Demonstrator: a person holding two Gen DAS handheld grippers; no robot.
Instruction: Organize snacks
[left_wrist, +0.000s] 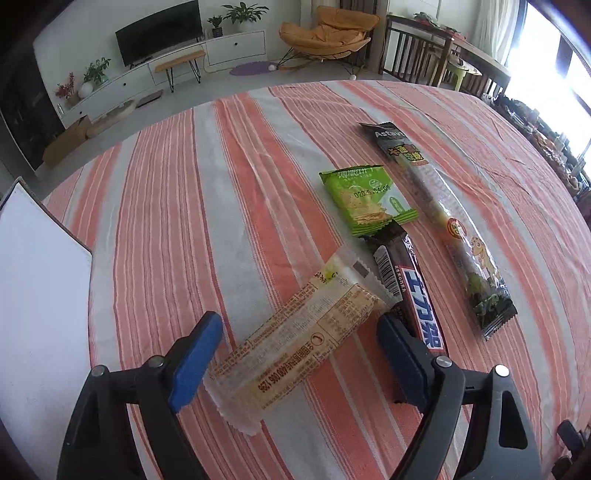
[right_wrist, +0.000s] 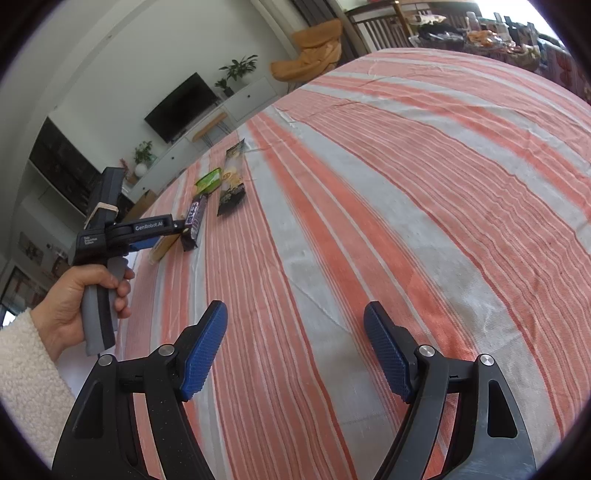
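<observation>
A pale, see-through wafer packet (left_wrist: 295, 332) lies slantwise on the striped tablecloth (left_wrist: 177, 192). My left gripper (left_wrist: 299, 319) is open and straddles it, one blue pad at each side, with no squeeze visible. A dark chocolate bar (left_wrist: 406, 284) lies against the packet's far end. Beyond are a green cracker packet (left_wrist: 369, 199) and a long clear tube packet (left_wrist: 447, 221). My right gripper (right_wrist: 295, 308) is open over bare cloth with nothing between its fingers. In the right wrist view, a hand (right_wrist: 74, 302) holds the left gripper (right_wrist: 168, 236) over the same snacks (right_wrist: 210, 181).
A white board (left_wrist: 37, 295) lies at the table's left edge. The striped cloth (right_wrist: 388, 192) stretches wide to the right of the snacks. Past the table's far edge are a TV unit (left_wrist: 159, 33), an orange lounge chair (left_wrist: 325, 33) and wooden chairs (left_wrist: 417, 48).
</observation>
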